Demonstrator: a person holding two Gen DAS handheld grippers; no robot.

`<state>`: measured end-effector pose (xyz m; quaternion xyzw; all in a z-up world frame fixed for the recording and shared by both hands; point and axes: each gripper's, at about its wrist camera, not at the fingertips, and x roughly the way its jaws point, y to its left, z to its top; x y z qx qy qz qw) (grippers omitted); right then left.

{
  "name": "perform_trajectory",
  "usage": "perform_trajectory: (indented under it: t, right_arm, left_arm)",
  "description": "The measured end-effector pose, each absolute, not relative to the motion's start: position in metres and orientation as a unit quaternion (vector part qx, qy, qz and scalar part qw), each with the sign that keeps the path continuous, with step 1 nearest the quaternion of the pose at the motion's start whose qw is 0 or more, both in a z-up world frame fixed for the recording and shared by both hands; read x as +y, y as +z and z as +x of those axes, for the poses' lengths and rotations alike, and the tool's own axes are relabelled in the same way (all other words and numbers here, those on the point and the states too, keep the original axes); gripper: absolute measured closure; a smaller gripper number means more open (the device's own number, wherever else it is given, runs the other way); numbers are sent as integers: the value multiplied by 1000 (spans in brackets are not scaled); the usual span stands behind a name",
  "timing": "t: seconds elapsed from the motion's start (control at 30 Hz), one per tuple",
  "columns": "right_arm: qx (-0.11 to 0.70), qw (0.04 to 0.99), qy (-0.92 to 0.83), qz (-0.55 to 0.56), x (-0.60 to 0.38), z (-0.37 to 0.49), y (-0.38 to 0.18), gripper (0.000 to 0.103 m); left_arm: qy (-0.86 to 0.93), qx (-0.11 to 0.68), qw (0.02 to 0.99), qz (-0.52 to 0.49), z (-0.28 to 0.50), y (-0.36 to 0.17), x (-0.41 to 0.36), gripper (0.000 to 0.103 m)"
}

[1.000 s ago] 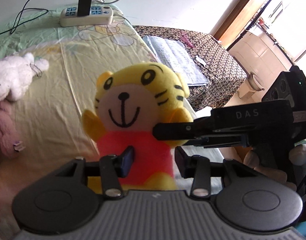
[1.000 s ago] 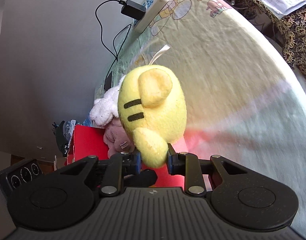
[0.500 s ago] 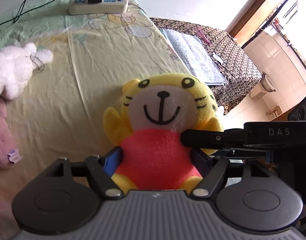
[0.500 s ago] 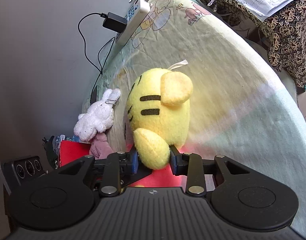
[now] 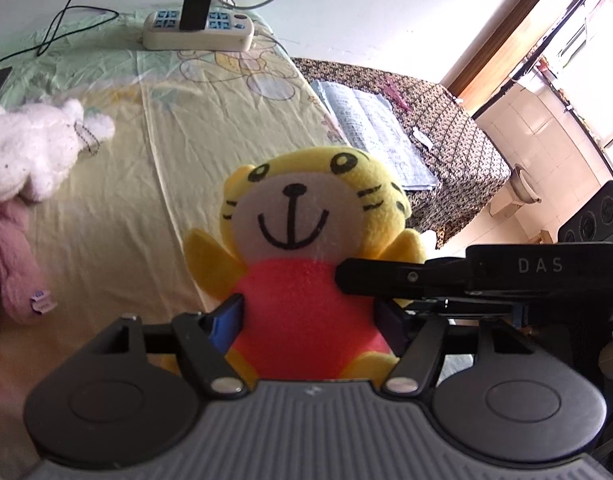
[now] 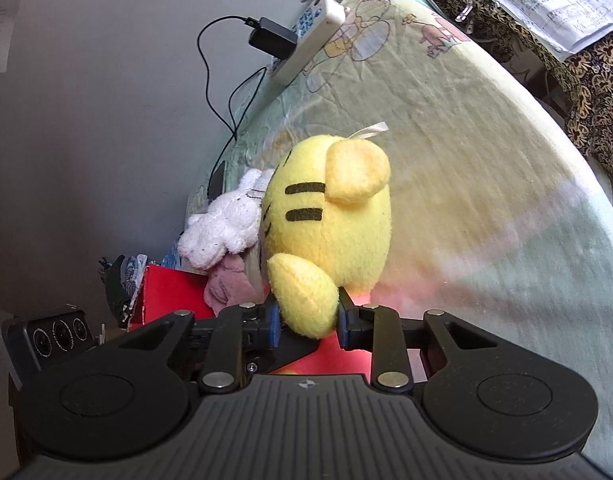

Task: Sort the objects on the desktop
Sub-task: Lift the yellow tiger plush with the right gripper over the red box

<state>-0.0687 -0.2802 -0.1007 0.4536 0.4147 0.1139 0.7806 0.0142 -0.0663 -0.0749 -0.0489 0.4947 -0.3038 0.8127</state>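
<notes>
A yellow tiger plush (image 5: 294, 292) with a red body faces me in the left wrist view, held upright above the pale cartoon sheet (image 5: 118, 208). My left gripper (image 5: 310, 320) is open, its blue pads on either side of the red body. From the right, my right gripper (image 5: 426, 276) reaches in to the tiger's arm. In the right wrist view I see the tiger (image 6: 330, 232) side-on, with the right gripper (image 6: 308, 324) shut on its yellow arm. A white plush (image 5: 30, 152) and a pink plush (image 5: 14, 256) lie at the left.
A power strip (image 5: 198, 32) with a black charger and cables sits at the sheet's far edge by the wall. An open notebook (image 5: 374, 132) lies on a dark patterned cloth (image 5: 458, 140) to the right. A red box (image 6: 166, 292) shows beyond the plush toys (image 6: 222, 228).
My left gripper's fingers spread from a narrow gap to wide and now flank the tiger's red body. The tiger turned upright to face the left camera. The right gripper kept hold of its arm.
</notes>
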Motion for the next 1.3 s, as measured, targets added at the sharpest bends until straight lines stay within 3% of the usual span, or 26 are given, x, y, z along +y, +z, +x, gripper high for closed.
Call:
perform_trajectory:
  t: [0.7,1.3]
  right_arm:
    - [326,841,227,366,-108,-45,5,75]
    - [326,885,205,260,28,-23,10,75]
  left_arm:
    - [-264,362,886,-116,-17,26,130,33]
    - [-278,382,858,-201,-8,-19,263,33]
